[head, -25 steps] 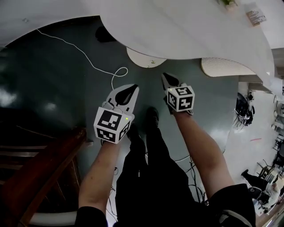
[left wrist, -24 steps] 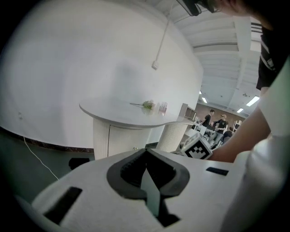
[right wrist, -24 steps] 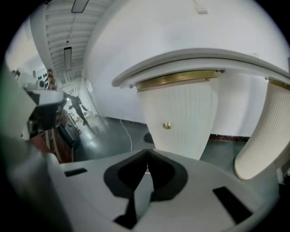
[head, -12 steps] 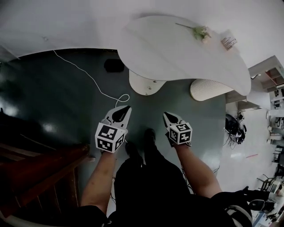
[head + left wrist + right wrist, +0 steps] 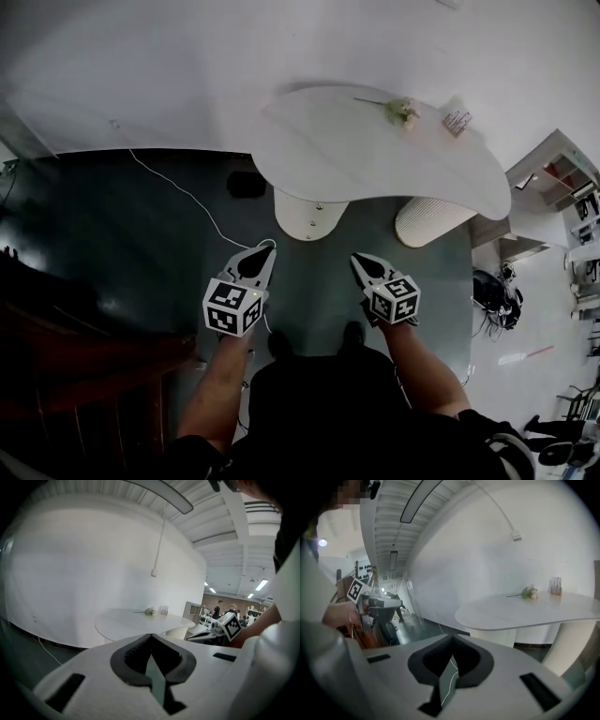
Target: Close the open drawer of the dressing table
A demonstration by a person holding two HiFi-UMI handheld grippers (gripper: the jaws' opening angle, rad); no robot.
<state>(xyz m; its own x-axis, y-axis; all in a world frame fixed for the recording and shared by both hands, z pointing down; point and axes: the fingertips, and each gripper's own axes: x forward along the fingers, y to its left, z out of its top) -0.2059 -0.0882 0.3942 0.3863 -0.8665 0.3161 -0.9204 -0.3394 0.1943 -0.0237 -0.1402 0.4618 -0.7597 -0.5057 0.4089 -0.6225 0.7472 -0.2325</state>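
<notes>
- Ahead of both grippers, well apart from their tips, stands the white dressing table [image 5: 375, 155]; its drawer I cannot make out in any view.
- My left gripper [image 5: 263, 251]: jaws together, nothing between them, held over the dark floor [image 5: 141, 253].
- My right gripper [image 5: 359, 262]: jaws together, likewise empty, beside the left.
- On the tabletop's far side lies a flower [image 5: 401, 111].
</notes>
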